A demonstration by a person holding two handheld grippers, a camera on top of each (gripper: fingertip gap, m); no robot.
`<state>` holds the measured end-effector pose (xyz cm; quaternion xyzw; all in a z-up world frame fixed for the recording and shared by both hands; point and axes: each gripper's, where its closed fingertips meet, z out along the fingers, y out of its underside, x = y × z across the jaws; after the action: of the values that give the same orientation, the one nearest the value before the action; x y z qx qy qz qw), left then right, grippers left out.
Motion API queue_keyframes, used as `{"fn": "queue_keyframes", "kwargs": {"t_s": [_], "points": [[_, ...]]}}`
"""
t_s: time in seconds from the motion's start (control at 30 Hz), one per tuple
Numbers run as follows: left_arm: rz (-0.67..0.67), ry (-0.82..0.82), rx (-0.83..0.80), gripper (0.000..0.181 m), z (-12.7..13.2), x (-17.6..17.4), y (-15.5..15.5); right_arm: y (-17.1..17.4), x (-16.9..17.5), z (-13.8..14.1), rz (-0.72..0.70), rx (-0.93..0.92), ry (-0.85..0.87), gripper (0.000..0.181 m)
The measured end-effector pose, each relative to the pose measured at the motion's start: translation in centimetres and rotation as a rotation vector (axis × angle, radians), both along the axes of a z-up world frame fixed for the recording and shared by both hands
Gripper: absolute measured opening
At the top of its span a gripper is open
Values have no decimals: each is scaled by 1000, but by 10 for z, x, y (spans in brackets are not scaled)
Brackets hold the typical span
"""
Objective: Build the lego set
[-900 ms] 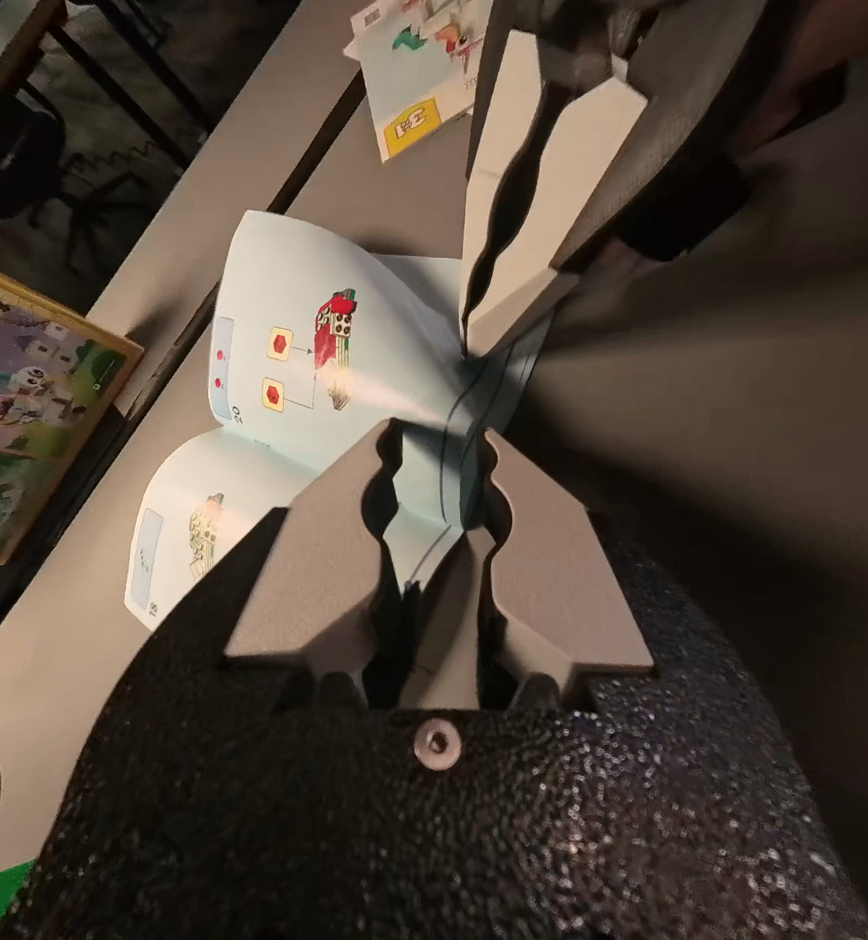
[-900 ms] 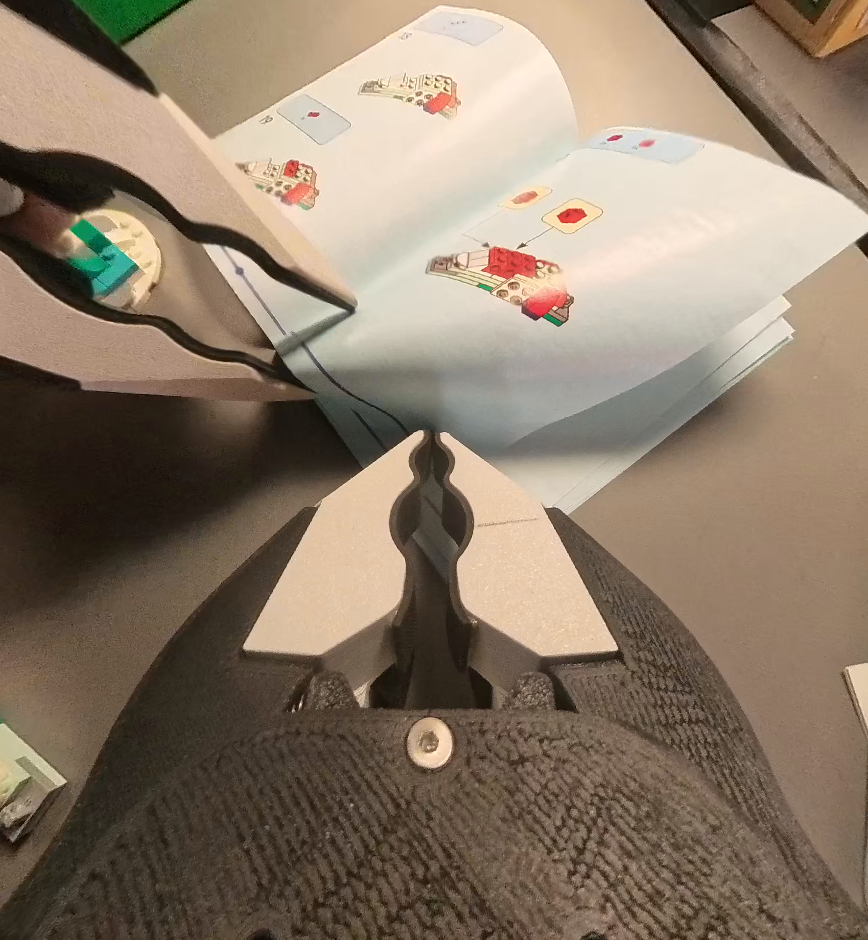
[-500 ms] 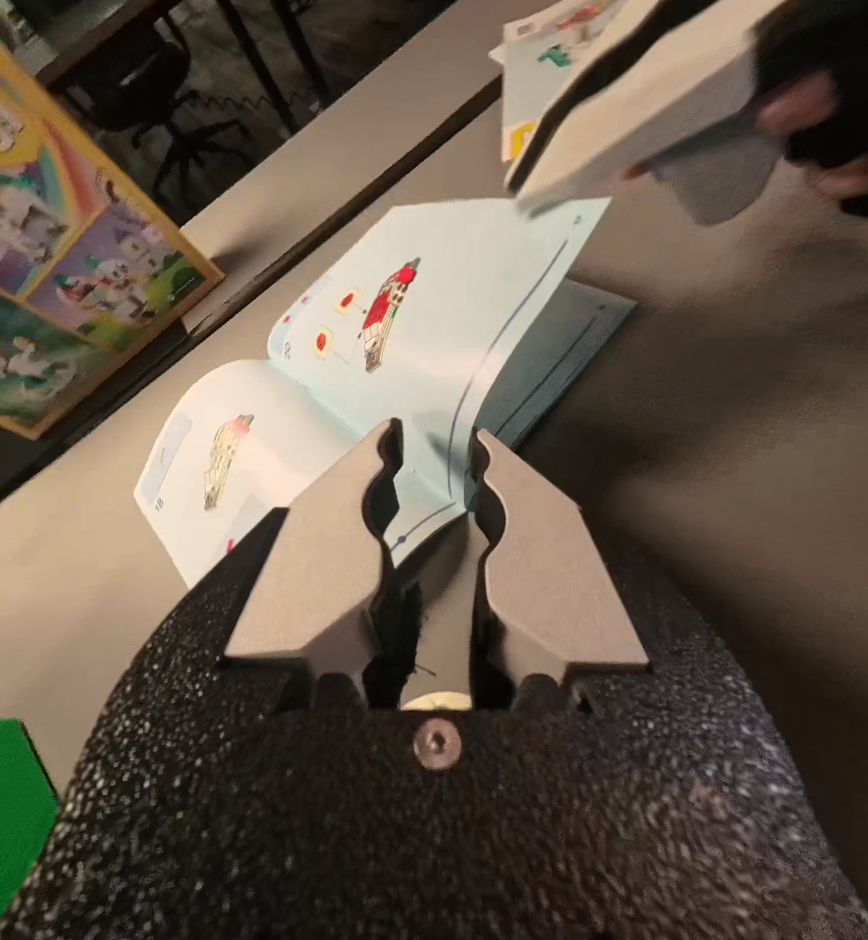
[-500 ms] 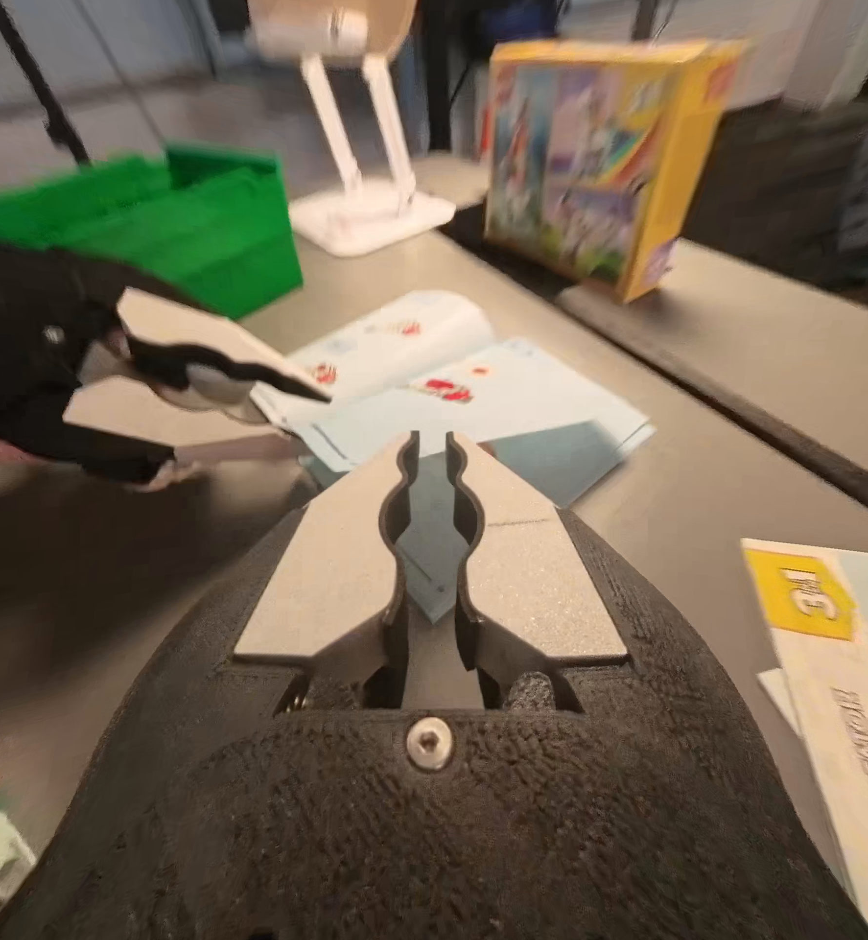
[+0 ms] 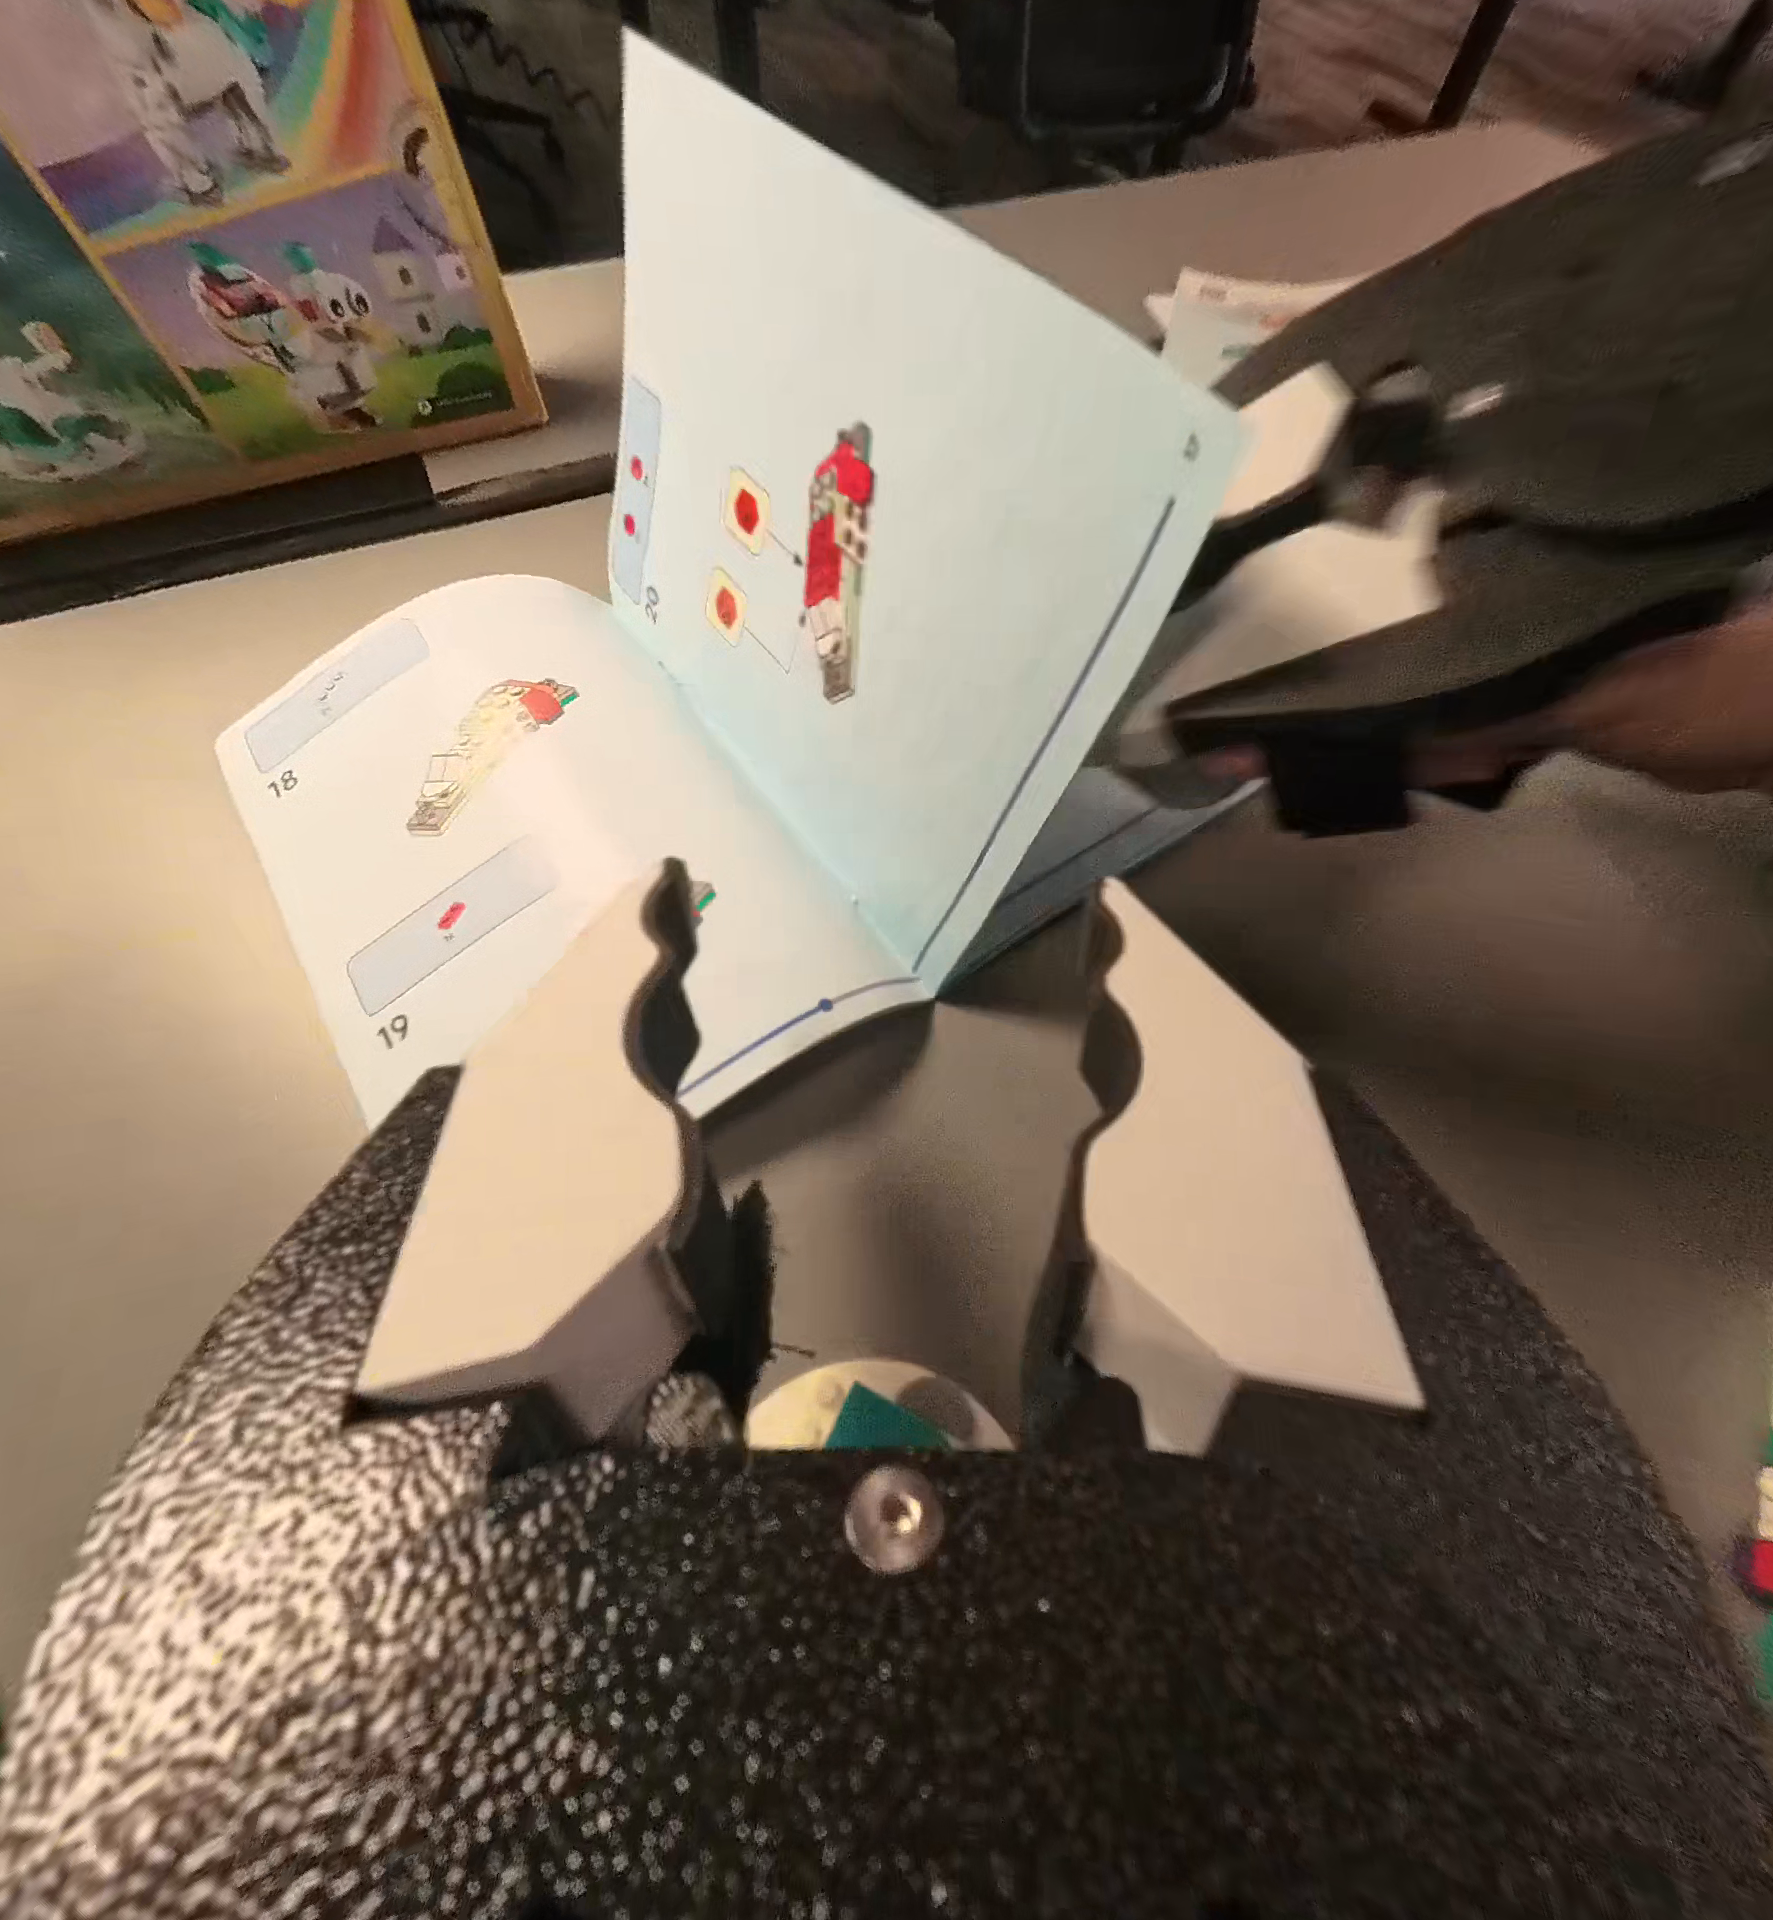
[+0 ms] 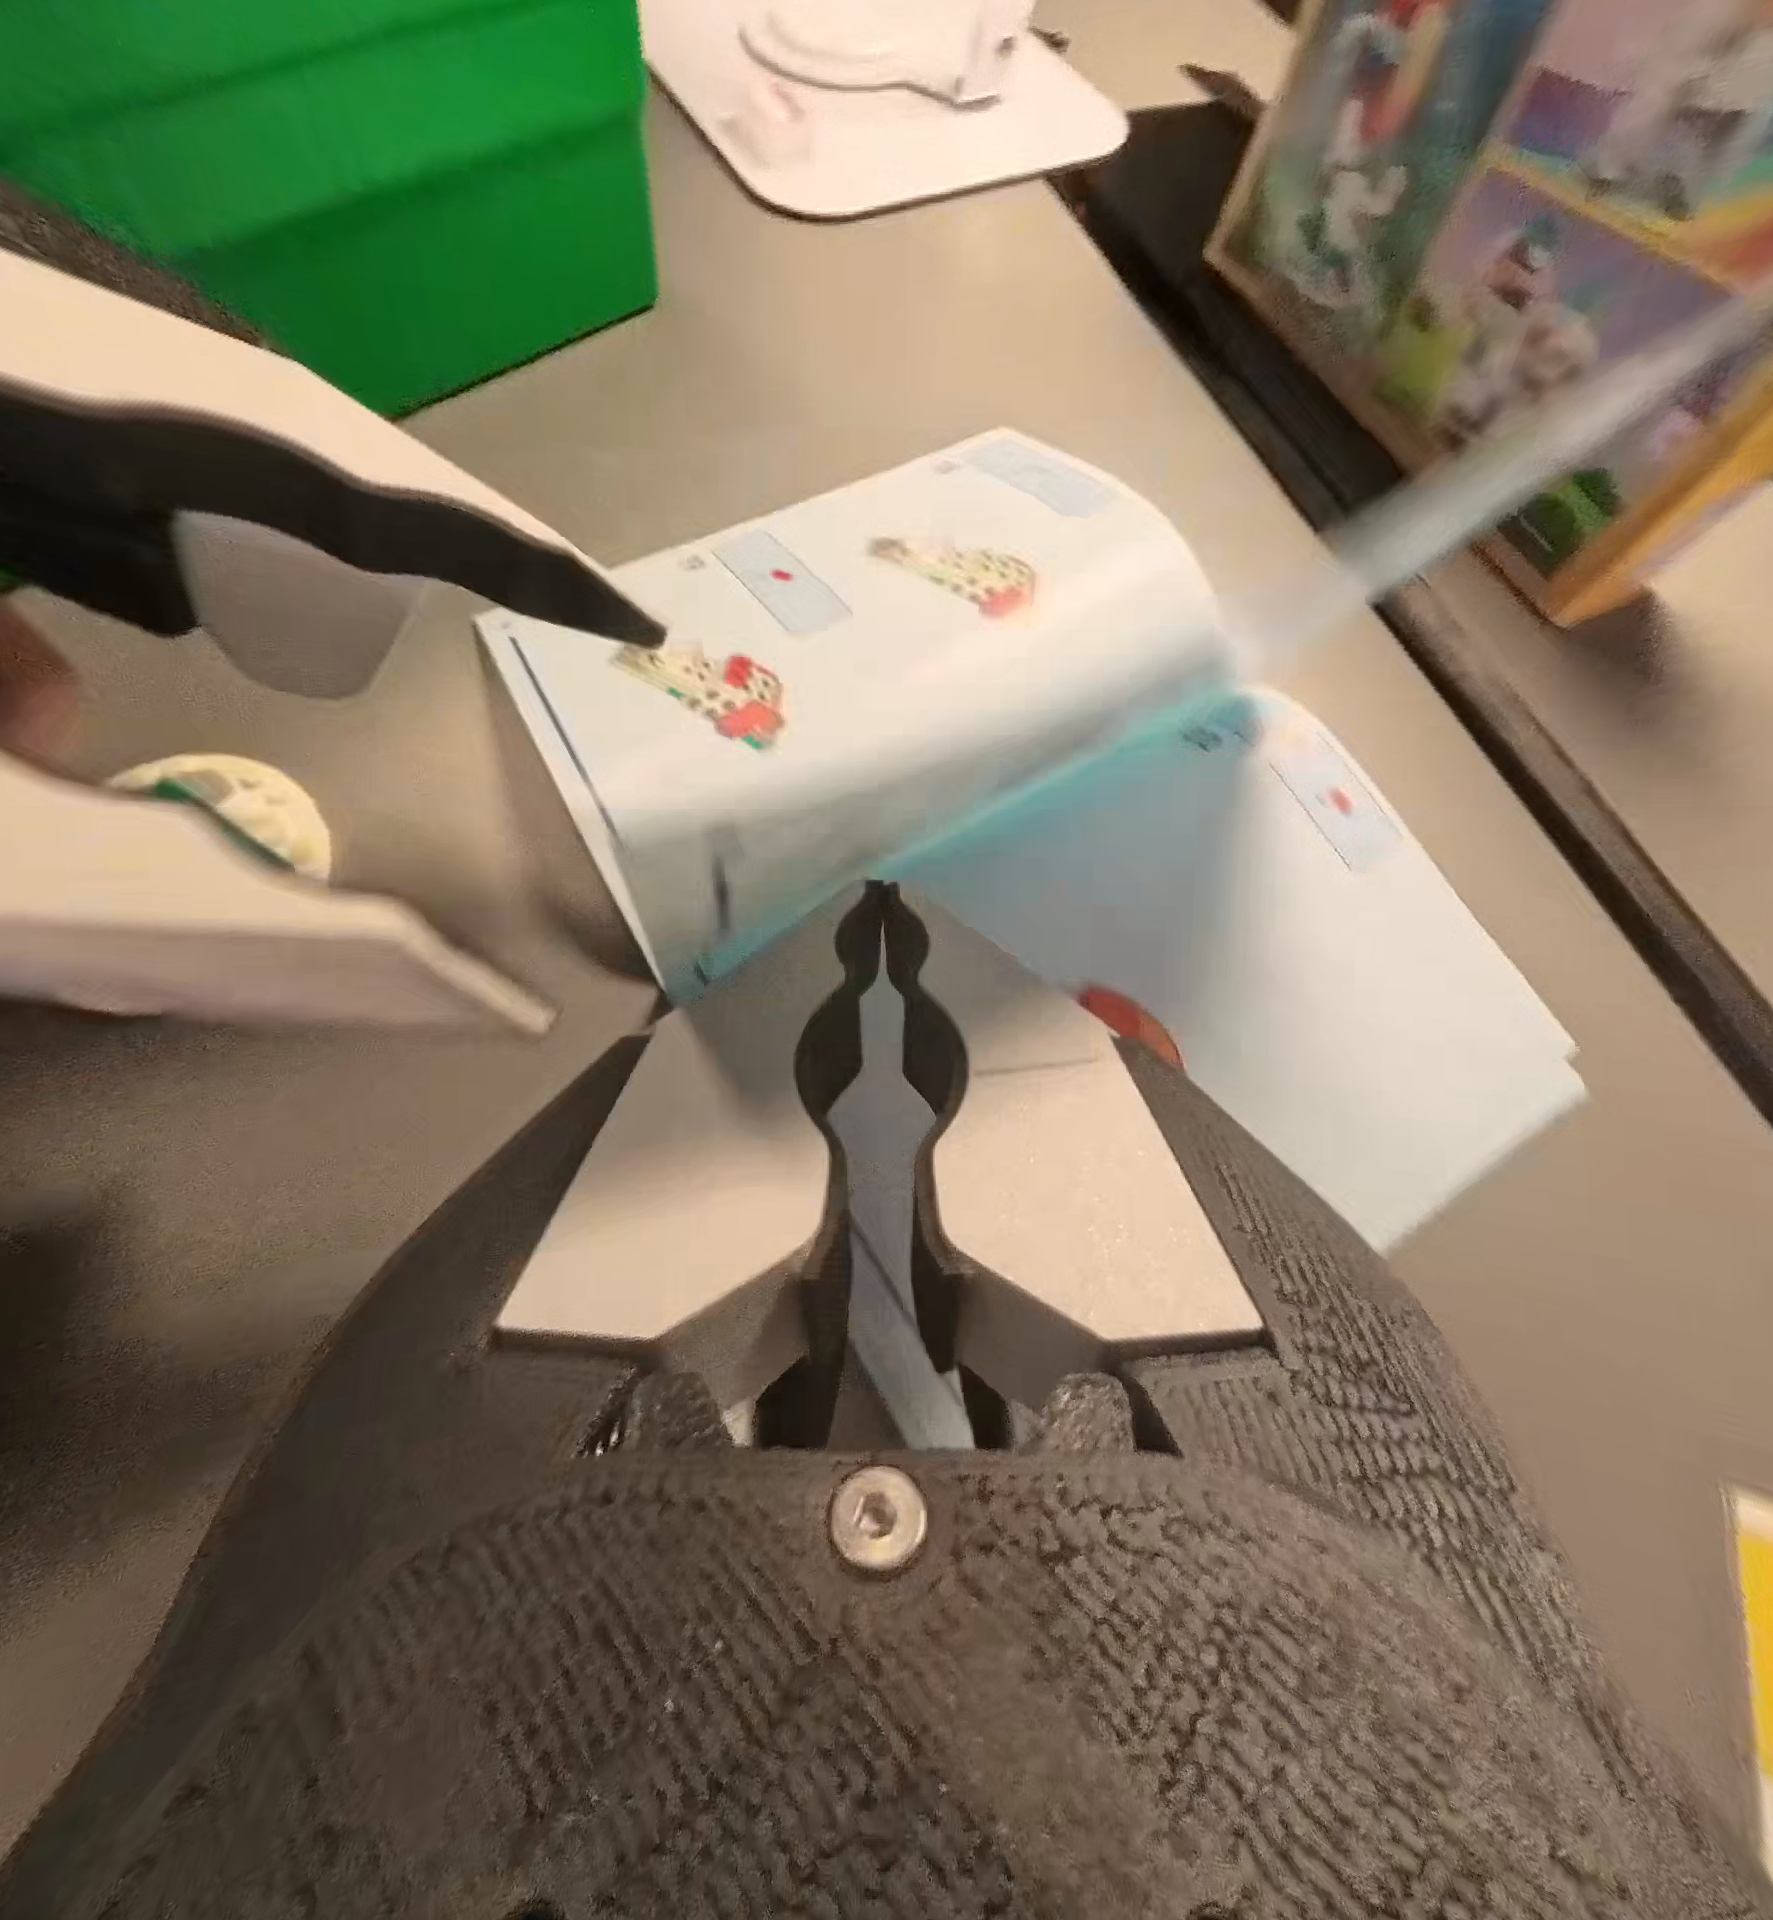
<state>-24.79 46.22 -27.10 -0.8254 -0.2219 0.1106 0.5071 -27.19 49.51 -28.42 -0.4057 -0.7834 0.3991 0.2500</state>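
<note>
We are turning a page [image 5: 903, 499] of the instruction booklet [image 6: 923, 717] lying on the table [image 5: 82, 831], right gripper [image 6: 882, 904] pinched on the sheet, left gripper [image 5: 887, 914] spread wide, and next, we judge, must lay it flat.

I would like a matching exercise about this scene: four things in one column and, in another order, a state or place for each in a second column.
Things:
1. left gripper
2. right gripper
3. instruction booklet
4. green bin

States or places:
A. lies open on the table
B. fingers nearly shut, a page between them
C. stands at the far side of the table
D. fingers wide apart, empty

Pairs: 1-D, 2-B, 3-A, 4-C
</note>
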Motion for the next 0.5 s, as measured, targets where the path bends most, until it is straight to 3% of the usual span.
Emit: {"fn": "queue_keyframes", "kwargs": {"t_s": [0.17,0.23,0.5], "points": [[42,54,129,83,31,4,-29,-30,-21,-19,92,58,-91,0],[45,70,146,81,37,7,-38,-37,-26,-24,108,68,-107,0],[28,28,88,82,23,20,-45,-45,-31,-33,129,110,-171,0]]}}
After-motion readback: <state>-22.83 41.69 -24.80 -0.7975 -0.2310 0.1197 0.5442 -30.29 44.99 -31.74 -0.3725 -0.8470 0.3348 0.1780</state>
